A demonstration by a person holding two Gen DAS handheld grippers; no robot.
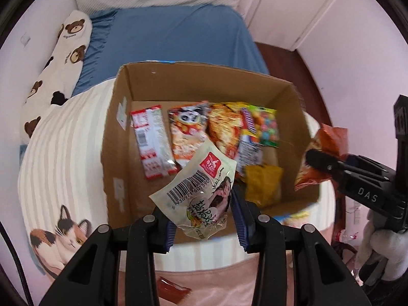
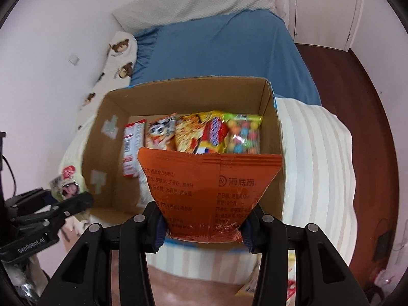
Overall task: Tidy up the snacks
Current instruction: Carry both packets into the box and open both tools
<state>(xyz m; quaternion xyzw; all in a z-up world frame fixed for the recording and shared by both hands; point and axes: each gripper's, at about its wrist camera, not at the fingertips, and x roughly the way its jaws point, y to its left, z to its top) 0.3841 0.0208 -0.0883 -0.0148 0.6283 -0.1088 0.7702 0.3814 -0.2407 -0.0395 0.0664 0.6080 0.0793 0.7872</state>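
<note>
An open cardboard box (image 1: 119, 153) (image 2: 102, 132) stands on the bed with several snack packets lined along its far side. My left gripper (image 1: 204, 219) is shut on a cream snack packet (image 1: 201, 188) with a barcode, held over the box's near edge; it also shows in the right wrist view (image 2: 66, 183). My right gripper (image 2: 201, 224) is shut on an orange snack packet (image 2: 211, 188), held upright above the box's near wall; it also shows in the left wrist view (image 1: 323, 153). A yellow packet (image 1: 262, 183) lies in the box's near right corner.
The box rests on a cream striped blanket (image 1: 58, 153) (image 2: 318, 158) with a cat print (image 1: 61, 232). Behind lie the blue sheet (image 1: 178, 35) and a bear-print pillow (image 1: 61, 58). A red packet (image 1: 170, 290) lies on the pink cover below. Brown floor (image 2: 362, 117) is at right.
</note>
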